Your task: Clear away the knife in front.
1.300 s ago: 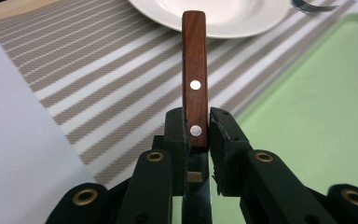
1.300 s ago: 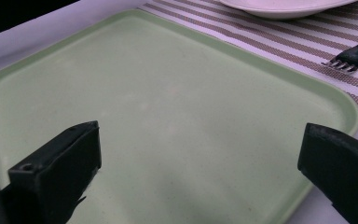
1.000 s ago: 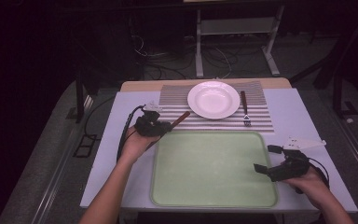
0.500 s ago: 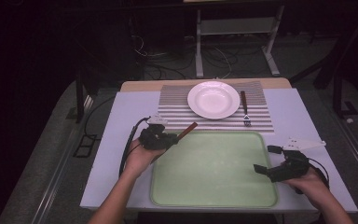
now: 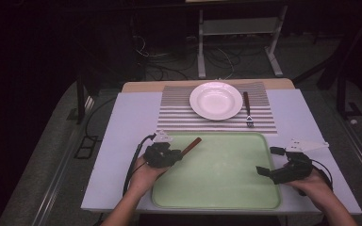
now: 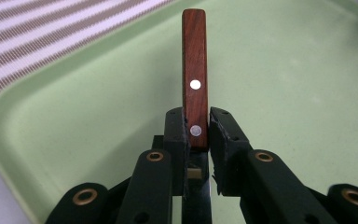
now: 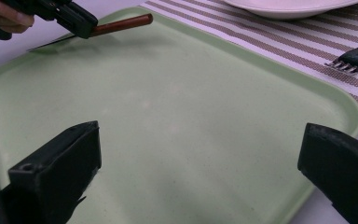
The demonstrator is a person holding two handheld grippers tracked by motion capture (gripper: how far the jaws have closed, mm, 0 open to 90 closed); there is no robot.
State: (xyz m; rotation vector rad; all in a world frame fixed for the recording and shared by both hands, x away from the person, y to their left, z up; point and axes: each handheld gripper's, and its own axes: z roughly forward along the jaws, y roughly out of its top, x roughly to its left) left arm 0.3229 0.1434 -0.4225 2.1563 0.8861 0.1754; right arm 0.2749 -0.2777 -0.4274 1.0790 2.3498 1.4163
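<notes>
Wood-handled knife sits clamped between the jaws of our left hand-held gripper, its handle pointing ahead over the near-left corner of the green tray. Our right hand-held gripper holds nothing, jaws spread wide above the tray's right edge.

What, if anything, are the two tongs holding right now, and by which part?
The left tongs hold a knife by its wooden handle, near the blade end. The right tongs stand open, holding nothing.
</notes>
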